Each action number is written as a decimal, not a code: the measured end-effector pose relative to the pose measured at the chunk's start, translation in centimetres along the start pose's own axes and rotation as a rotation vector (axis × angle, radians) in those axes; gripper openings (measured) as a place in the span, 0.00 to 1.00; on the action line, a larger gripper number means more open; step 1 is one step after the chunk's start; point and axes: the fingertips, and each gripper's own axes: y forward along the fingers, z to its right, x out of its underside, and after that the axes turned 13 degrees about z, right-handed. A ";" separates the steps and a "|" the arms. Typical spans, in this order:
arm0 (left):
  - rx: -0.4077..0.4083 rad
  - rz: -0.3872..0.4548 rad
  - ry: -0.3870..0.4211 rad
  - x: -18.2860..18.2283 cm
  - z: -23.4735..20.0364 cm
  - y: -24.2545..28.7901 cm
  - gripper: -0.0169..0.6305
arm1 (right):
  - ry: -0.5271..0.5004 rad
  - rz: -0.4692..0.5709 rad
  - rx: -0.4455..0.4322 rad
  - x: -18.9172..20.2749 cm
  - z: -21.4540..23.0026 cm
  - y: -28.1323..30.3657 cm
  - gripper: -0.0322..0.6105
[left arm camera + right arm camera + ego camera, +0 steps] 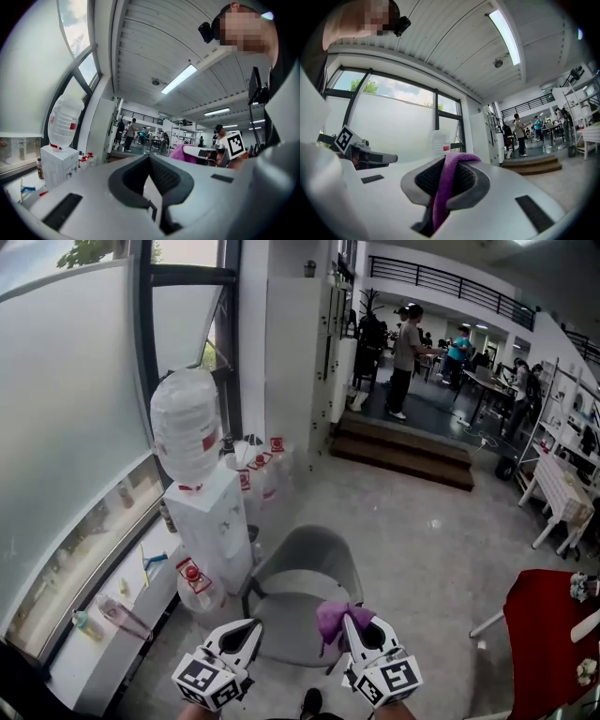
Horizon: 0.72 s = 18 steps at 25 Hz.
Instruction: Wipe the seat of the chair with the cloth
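Note:
A grey chair (302,563) stands on the floor below me, its seat (281,613) facing me. Over the seat's front right, my right gripper (351,619) is shut on a purple cloth (330,621). In the right gripper view the cloth (444,187) is a folded strip pinched between the dark pads and looping over the tips. My left gripper (249,626) hovers over the seat's front left, shut with nothing held. In the left gripper view its pads (161,176) meet at the tip, and the cloth (180,152) shows to the right.
A white water dispenser (214,521) with a large bottle (187,435) stands just left of the chair, spare bottles behind it. A window ledge (112,615) runs along the left. A red-covered table (548,638) is at right. Steps (403,454) and people lie far ahead.

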 end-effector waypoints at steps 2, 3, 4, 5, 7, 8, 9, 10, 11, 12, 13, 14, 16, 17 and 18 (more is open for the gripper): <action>-0.003 -0.001 -0.006 0.2 -0.2 2.1 0.04 | -0.001 0.011 0.008 -0.2 1.9 0.6 0.09; -0.007 -0.006 -0.016 0.4 -0.3 3.1 0.04 | -0.004 0.016 0.012 -0.3 2.9 0.8 0.09; -0.011 -0.012 -0.026 0.8 -0.5 4.2 0.04 | -0.008 0.020 0.014 -0.3 3.8 1.1 0.09; -0.012 -0.019 -0.033 1.1 -0.5 5.3 0.04 | -0.012 0.023 0.015 -0.4 4.7 1.4 0.09; -0.001 -0.027 -0.032 1.6 -0.2 7.4 0.04 | -0.012 0.029 0.017 -0.2 6.5 1.7 0.09; 0.010 -0.028 -0.026 1.8 0.1 8.4 0.04 | -0.010 0.031 0.021 -0.1 7.4 1.7 0.09; 0.026 -0.028 -0.015 2.0 0.4 9.4 0.04 | -0.007 0.032 0.026 0.0 8.4 1.7 0.09; 0.043 -0.029 -0.004 2.1 0.8 10.4 0.04 | -0.004 0.033 0.031 0.1 9.3 1.7 0.09; 0.057 -0.031 0.003 2.2 1.0 11.4 0.04 | -0.002 0.032 0.035 0.1 10.1 1.8 0.09; 0.063 -0.034 0.005 2.4 1.2 12.2 0.04 | -0.002 0.029 0.037 0.2 10.8 1.9 0.09; 0.062 -0.039 0.002 2.6 1.3 12.9 0.04 | -0.004 0.025 0.037 0.3 11.5 2.0 0.09; 0.058 -0.044 -0.003 2.9 1.4 13.5 0.04 | -0.007 0.019 0.037 0.5 12.1 2.0 0.09; 0.052 -0.057 -0.011 3.4 1.5 14.3 0.04 | -0.002 0.010 0.039 0.9 13.0 2.0 0.09; 0.054 -0.061 -0.009 3.6 1.5 14.7 0.04 | 0.001 0.009 0.041 1.0 13.4 2.1 0.09; 0.058 -0.064 -0.004 3.7 1.4 15.2 0.04 | 0.003 0.011 0.043 1.0 13.8 2.3 0.09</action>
